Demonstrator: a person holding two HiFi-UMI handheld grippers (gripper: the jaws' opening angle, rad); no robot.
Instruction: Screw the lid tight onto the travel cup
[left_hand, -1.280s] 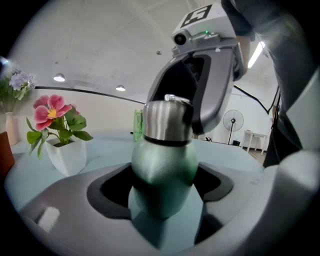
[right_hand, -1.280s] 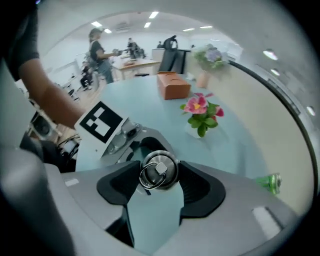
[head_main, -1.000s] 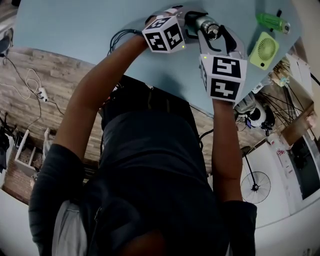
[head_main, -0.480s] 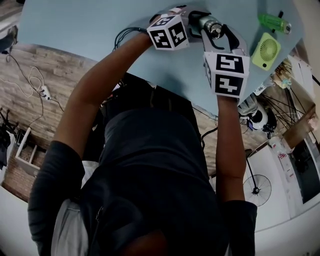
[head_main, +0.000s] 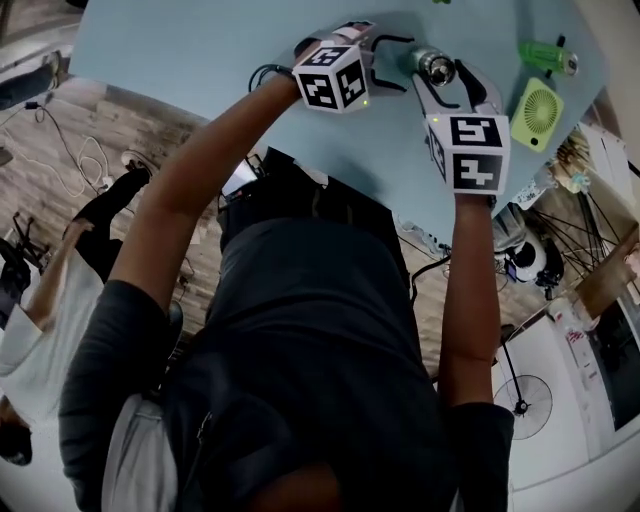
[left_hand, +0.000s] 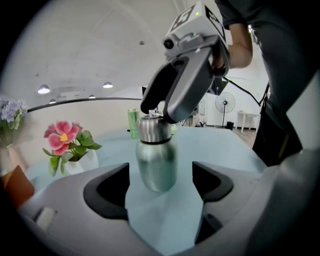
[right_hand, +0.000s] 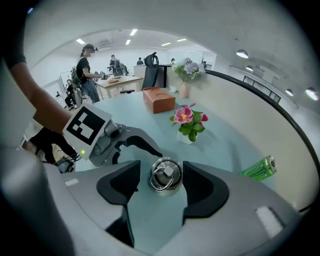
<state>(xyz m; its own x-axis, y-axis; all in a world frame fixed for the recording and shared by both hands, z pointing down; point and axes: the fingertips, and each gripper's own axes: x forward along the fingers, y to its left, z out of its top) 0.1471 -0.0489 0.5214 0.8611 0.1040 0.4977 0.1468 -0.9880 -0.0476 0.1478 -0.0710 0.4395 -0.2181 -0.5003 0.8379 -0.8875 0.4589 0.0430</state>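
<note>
A steel travel cup (left_hand: 156, 160) stands upright on the pale blue table (head_main: 200, 40), its ring-topped lid (right_hand: 165, 175) on top. My left gripper (left_hand: 160, 176) is level with the cup's body and open, with a gap on each side. In the head view the left gripper (head_main: 395, 62) sits just left of the cup (head_main: 436, 66). My right gripper (right_hand: 161, 177) reaches down over the lid. Its jaws have just been opening: the lid is between them, the left pad stands clear of it and the right pad is close against it.
A green can (head_main: 545, 45) lies at the table's far right, beside a small green fan (head_main: 535, 100). A vase of pink flowers (right_hand: 187, 122) and a brown box (right_hand: 158, 100) stand beyond the cup. People stand at desks (right_hand: 87, 70) in the background.
My left gripper has drawn back from the cup, leaving a wider gap to it. The right gripper stays over the lid. The head view has shifted, and a person now shows at its left.
</note>
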